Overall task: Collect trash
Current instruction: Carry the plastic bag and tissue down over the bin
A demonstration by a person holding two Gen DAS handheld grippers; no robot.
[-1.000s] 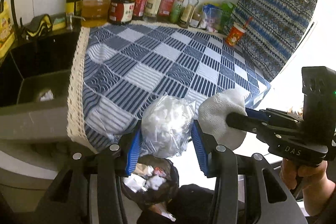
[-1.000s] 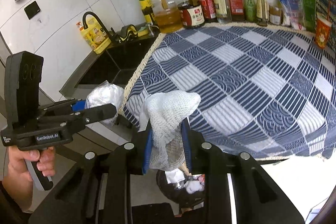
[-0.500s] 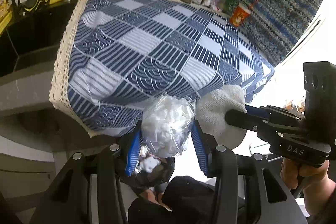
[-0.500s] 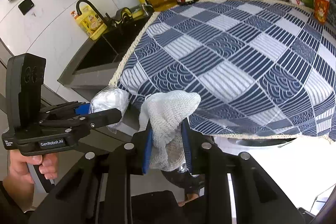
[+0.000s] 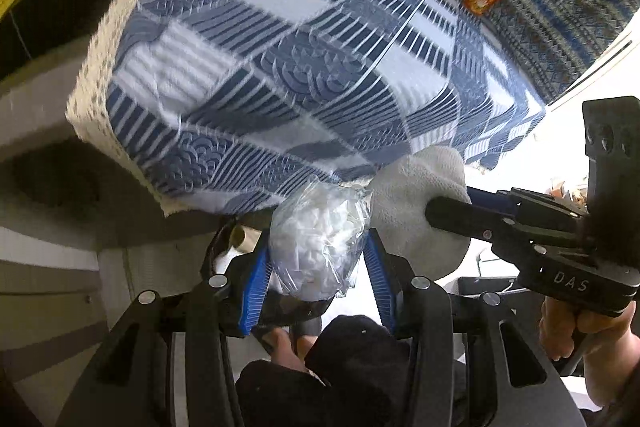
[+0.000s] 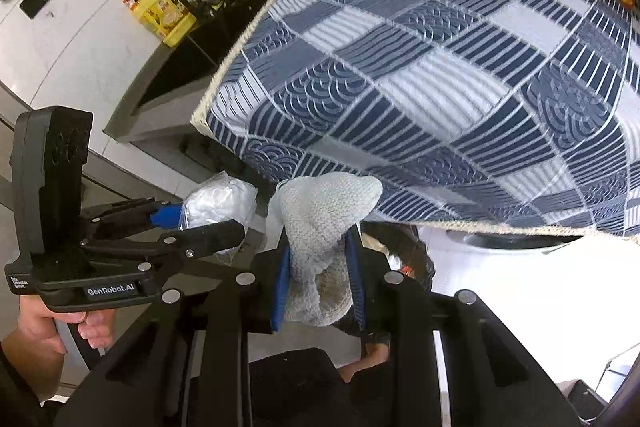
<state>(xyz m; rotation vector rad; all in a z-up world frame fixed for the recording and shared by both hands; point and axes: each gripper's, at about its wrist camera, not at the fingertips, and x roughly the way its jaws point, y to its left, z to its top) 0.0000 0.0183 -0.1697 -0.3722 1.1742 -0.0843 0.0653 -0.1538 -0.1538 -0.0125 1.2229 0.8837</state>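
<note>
My left tool (image 5: 318,263) clamps a clear bag of white scraps (image 5: 316,247) — my right tool (image 6: 320,279) pinches a white knitted cloth (image 6: 320,247), both beyond the counter (image 6: 440,75) edge.

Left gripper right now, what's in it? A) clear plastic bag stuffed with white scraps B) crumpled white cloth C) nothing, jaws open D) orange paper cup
A. The left gripper is shut on the clear plastic bag of white scraps, held between its blue pads; the white cloth sits in the right gripper instead.
</note>
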